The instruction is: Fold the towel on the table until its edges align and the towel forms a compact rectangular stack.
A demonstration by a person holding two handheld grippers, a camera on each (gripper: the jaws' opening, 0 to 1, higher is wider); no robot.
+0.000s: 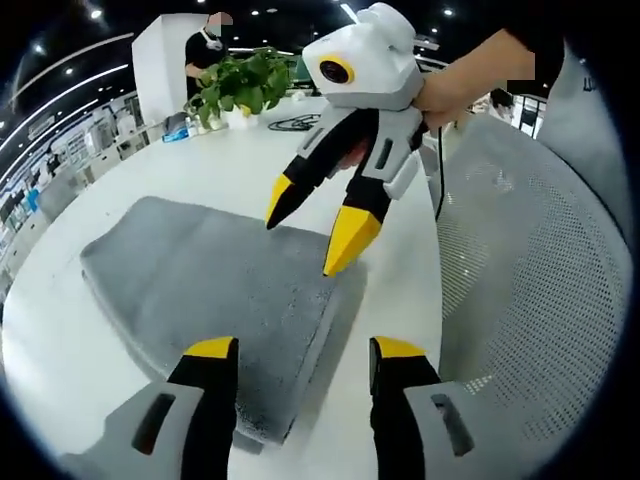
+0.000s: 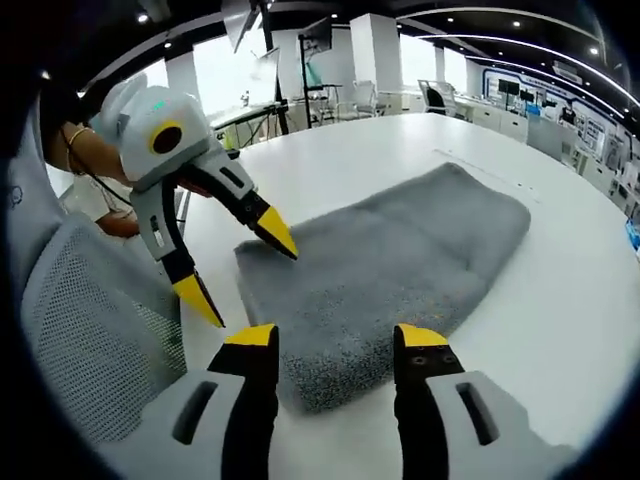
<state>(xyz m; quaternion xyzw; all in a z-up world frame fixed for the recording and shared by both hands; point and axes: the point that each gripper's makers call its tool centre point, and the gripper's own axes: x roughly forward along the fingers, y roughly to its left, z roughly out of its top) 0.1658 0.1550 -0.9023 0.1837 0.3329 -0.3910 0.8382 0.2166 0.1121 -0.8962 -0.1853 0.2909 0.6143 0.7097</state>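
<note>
In the left gripper view, my left gripper [image 1: 303,360] has its jaws parted and holds nothing; the jaws straddle the near corner of the grey towel [image 1: 220,290], which lies flat and doubled over on the white table [image 1: 60,360]. My right gripper [image 1: 315,235] enters from the upper right, held by my hand [image 1: 450,90], jaws apart, with one yellow tip at the towel's far edge and the other tip just above its right edge; whether they touch the cloth I cannot tell. A potted plant [image 1: 238,88] stands at the far side of the table, and a grey mesh chair back [image 1: 530,280] sits to the right. In the right gripper view, my right gripper [image 2: 336,350] is spread wide and empty, poised over the towel's [image 2: 400,260] near folded edge. My left gripper [image 2: 240,270] comes in from the left, jaws apart, upper tip at the towel's corner, lower tip off the cloth beside the mesh chair back [image 2: 90,340]. The towel stretches away across the table [image 2: 560,340].
</note>
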